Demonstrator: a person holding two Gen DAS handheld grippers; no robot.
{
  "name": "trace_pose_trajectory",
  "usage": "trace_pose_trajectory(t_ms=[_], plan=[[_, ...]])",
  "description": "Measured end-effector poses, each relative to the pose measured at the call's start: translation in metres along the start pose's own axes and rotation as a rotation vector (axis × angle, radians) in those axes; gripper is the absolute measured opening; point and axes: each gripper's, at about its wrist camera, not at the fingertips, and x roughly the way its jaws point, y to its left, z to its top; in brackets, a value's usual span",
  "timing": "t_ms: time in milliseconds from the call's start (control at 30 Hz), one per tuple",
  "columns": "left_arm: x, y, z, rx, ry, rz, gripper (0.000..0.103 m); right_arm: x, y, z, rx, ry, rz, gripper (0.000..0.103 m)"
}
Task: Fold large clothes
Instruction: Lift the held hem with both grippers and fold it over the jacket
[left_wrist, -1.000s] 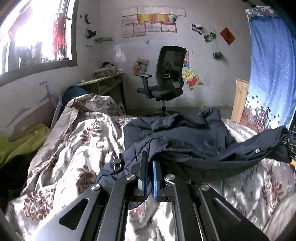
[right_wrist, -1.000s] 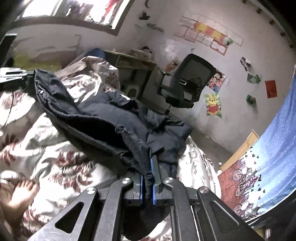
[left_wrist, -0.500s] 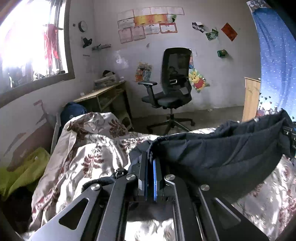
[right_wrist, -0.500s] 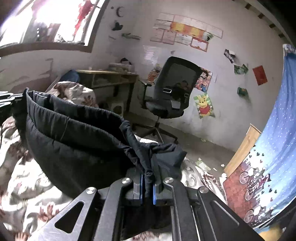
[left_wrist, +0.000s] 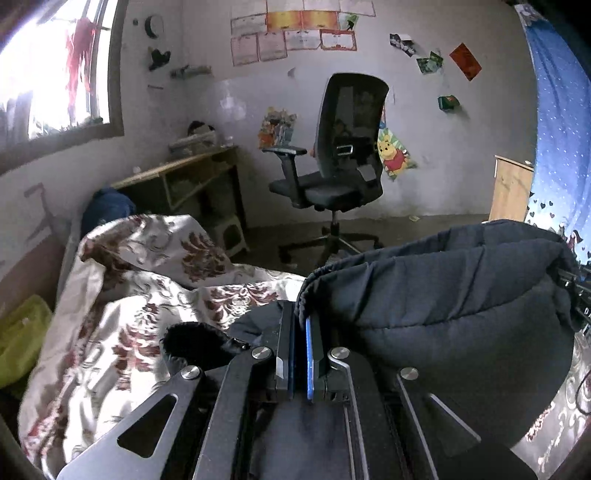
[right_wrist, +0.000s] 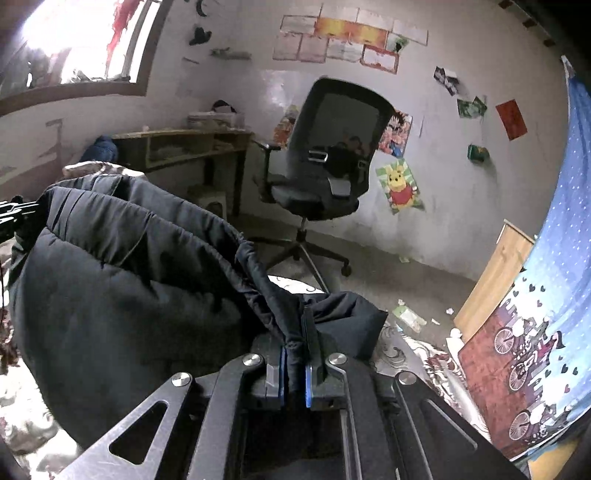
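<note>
A dark navy padded jacket (left_wrist: 443, 317) hangs in the air between my two grippers, lifted above the bed. My left gripper (left_wrist: 300, 317) is shut on one gathered edge of it. My right gripper (right_wrist: 295, 332) is shut on the other edge, and the jacket (right_wrist: 122, 280) sags away to the left in the right wrist view. The right gripper shows at the far right edge of the left wrist view (left_wrist: 580, 291). The left gripper shows at the far left edge of the right wrist view (right_wrist: 14, 214).
A floral bedspread (left_wrist: 122, 310) covers the bed below. A black office chair (left_wrist: 340, 177) stands on the floor beyond the bed, with a wooden desk (left_wrist: 184, 173) to its left. A blue curtain (left_wrist: 561, 147) hangs on the right. A green cloth (left_wrist: 18, 339) lies at far left.
Both grippers have risen, lifting the jacket off the bedspread. It went from lying crumpled on the bed to hanging stretched between them.
</note>
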Motion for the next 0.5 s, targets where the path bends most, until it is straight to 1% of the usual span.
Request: trace_pose_trajectory(t_ms=[267,500], plan=[[0.057,0.015,-0.005,-0.063,0.066,-0.031,0.003,0.05,0.005,-0.001,0.007,0.051,0.001,0.007],[0.091,0.015,-0.016,-0.073,0.138,-0.046,0.003,0.084,0.001,-0.005,0.01,0.098,0.017,0.008]])
